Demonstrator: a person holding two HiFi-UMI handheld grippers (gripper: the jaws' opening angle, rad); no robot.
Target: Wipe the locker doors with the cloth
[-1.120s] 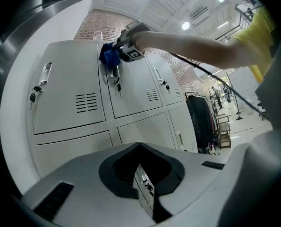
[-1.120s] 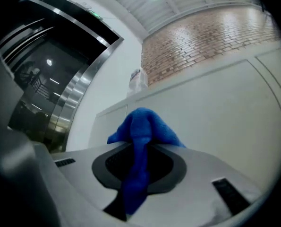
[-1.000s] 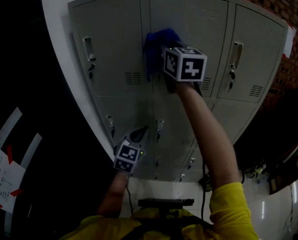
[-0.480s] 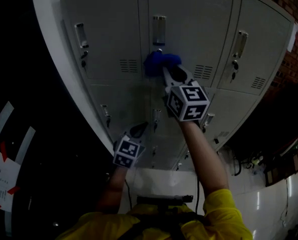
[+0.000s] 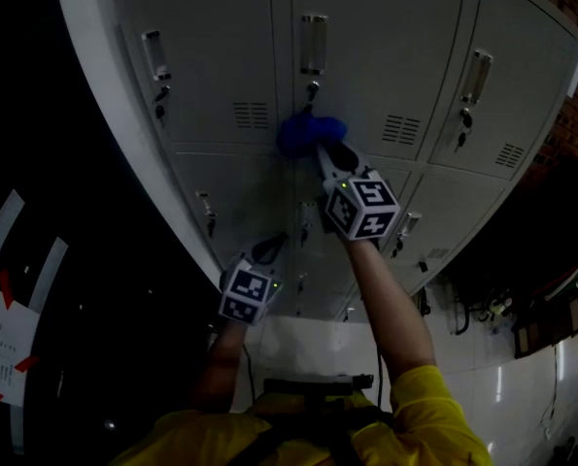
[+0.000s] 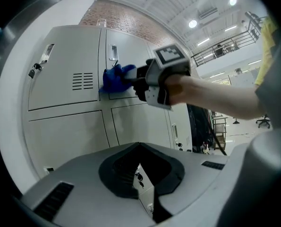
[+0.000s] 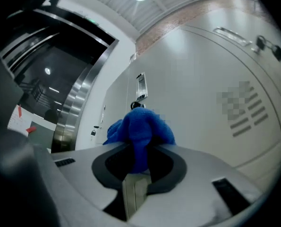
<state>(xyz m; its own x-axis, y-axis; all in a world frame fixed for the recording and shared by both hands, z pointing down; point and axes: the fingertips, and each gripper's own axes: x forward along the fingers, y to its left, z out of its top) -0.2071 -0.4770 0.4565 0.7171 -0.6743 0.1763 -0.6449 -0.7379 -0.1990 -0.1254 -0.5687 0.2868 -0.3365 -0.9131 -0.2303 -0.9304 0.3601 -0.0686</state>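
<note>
Pressing against the lower part of the middle upper locker door (image 5: 366,56), just below its handle (image 5: 314,44) and between the two vent grilles, the blue cloth (image 5: 308,132) is held bunched in the right gripper (image 5: 320,153), whose fingers (image 7: 178,162) are pinched on a fold of it. The left gripper (image 5: 274,248) is held lower and to the left, pointed at the lower row of doors, with its fingers pressed together and nothing between them. A brick wall (image 5: 570,27) is seen at the far right of the lockers.
</note>
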